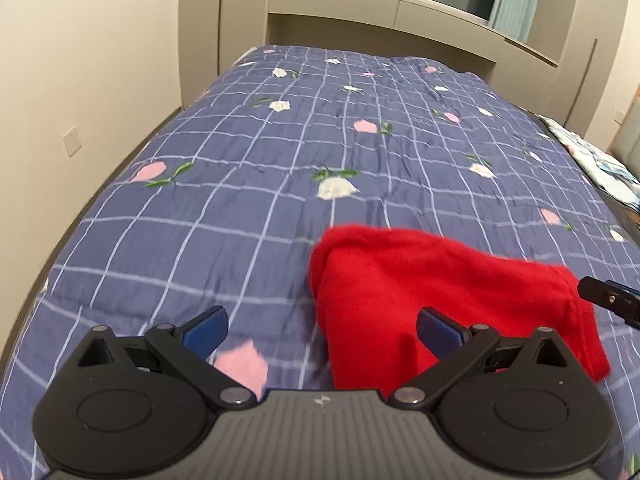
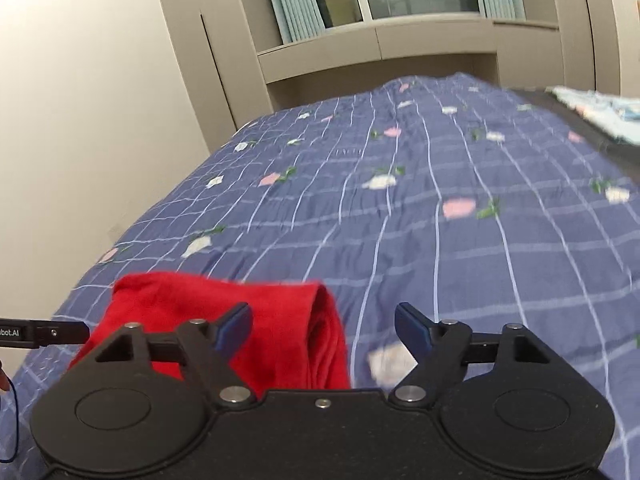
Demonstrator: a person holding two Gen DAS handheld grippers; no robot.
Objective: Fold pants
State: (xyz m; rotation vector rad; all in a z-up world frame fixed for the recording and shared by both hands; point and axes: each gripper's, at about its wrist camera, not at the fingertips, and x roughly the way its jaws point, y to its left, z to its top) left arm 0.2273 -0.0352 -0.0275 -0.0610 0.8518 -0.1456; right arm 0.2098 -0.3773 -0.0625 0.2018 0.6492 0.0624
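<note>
We see the red pants (image 1: 440,292) lying folded in a bundle on the checked quilt (image 1: 248,160). Our left gripper (image 1: 322,326) and right gripper (image 2: 323,326) both stand wide apart, holding nothing; the blur leaves contact with the cloth uncertain.

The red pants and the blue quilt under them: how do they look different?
The red pants are plain; the blue quilt has a white grid and flowers. The pants lie bunched in a small folded heap; the quilt is spread across the whole bed. Both are soft fabric.
</note>
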